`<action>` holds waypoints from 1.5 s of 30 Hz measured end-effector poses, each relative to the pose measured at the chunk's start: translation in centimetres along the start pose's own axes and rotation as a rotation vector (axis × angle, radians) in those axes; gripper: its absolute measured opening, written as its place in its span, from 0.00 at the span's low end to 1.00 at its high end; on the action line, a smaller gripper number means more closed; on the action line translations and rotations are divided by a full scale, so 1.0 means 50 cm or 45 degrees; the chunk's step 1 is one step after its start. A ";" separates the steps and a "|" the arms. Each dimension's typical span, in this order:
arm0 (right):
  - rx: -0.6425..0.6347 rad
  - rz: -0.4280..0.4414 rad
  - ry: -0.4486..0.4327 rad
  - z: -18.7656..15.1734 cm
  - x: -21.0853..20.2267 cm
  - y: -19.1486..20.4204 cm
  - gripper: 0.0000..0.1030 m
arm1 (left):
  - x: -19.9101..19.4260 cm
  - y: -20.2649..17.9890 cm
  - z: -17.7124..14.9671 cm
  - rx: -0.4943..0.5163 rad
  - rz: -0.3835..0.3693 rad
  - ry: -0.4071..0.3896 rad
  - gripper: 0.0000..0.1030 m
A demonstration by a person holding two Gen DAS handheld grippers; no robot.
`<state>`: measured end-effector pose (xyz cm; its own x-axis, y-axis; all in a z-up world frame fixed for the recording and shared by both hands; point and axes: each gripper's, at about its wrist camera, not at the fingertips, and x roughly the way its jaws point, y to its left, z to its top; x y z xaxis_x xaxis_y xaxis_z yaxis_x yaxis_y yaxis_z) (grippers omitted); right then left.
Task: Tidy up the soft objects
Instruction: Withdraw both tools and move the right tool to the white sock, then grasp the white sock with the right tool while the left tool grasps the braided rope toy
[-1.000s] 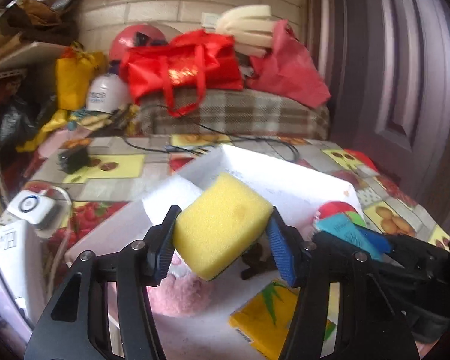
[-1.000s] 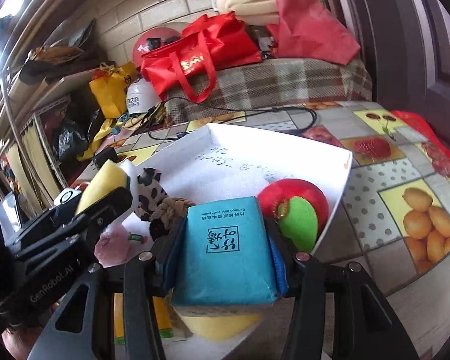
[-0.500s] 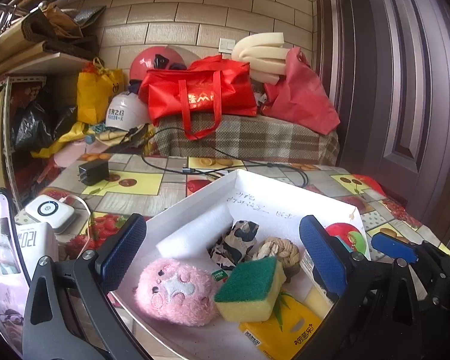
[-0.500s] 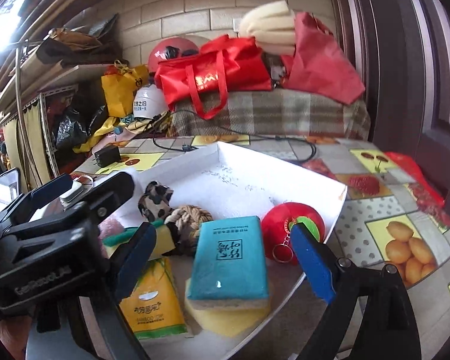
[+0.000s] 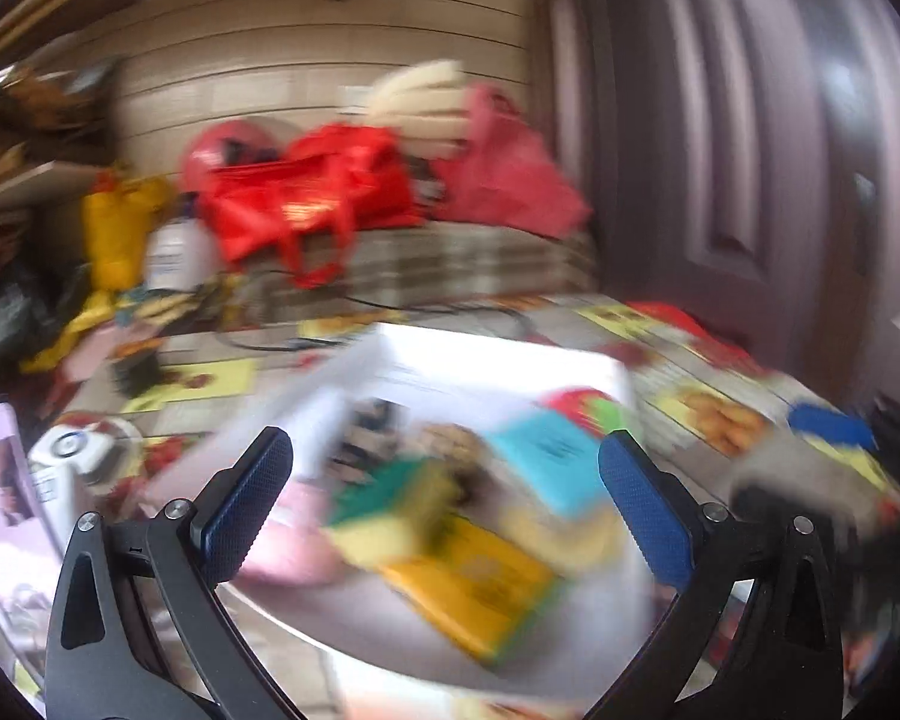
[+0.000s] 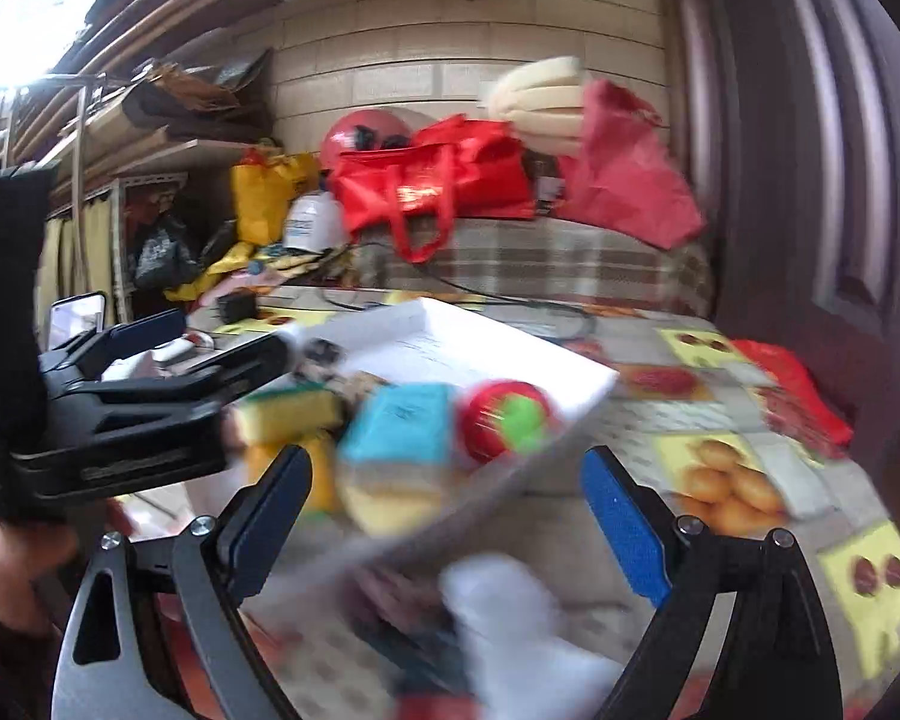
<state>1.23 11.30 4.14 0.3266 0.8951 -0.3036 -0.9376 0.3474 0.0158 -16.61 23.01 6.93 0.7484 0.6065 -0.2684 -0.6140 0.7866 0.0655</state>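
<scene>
Left claw [image 5: 444,498], right claw [image 6: 447,513]: spread wide, empty.

Both grippers, left [image 5: 444,498] and right [image 6: 447,510], have black angular frames, silver screws and blue textured pads [image 5: 243,495].

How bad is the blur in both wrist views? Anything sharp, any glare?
Left wrist: heavy motion smear over the white tray and room; only the open left claw is crisp. Right wrist: tray contents smeared, wall milder, right claw sharp, blown-out glare top left.
</scene>
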 end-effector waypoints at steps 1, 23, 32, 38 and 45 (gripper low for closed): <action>0.036 -0.020 0.021 -0.004 -0.007 -0.029 0.89 | -0.005 -0.020 -0.001 0.037 -0.026 0.006 1.00; -0.134 0.333 0.570 -0.040 0.134 0.024 0.88 | 0.000 -0.006 -0.009 -0.130 -0.068 0.113 1.00; -0.346 0.507 0.587 -0.082 0.061 0.065 0.77 | -0.004 -0.013 -0.007 -0.098 -0.094 0.109 1.00; -0.463 0.689 0.580 -0.121 -0.041 0.084 0.77 | -0.007 -0.020 -0.018 -0.097 -0.215 0.207 1.00; -0.283 0.679 0.511 -0.109 -0.072 0.033 0.77 | -0.055 -0.021 -0.047 -0.076 -0.320 0.315 1.00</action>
<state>-2.15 7.13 0.05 -0.2140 0.7405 -0.6371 -0.9737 -0.2139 0.0784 -18.59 20.26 5.33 0.7989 0.3425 -0.4944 -0.4373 0.8952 -0.0864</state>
